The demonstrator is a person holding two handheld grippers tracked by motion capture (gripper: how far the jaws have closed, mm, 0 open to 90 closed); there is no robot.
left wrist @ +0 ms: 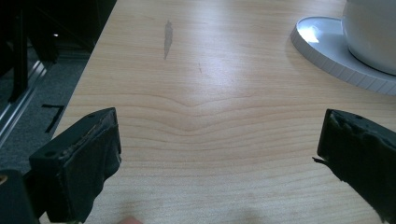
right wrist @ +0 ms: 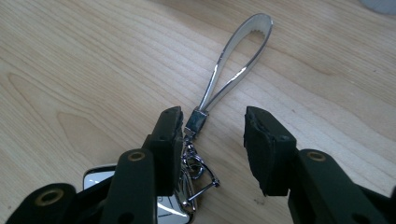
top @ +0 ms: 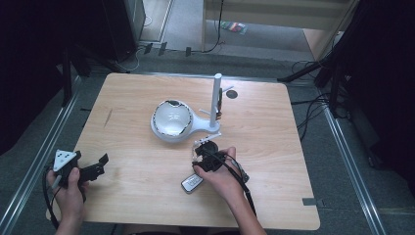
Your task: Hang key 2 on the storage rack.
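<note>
**Strap between the right jaws, not yet pinched**

While lying flat near the middle of the table, toward its near edge, key fob and strap run in one line away from the right gripper. Long axis along the jaws, loop ahead, clasp just beside the left pad. Jaws apart, nothing clamped. Right hand clearly nearer. Left gripper wide apart by the near left corner, holding nothing.
</note>
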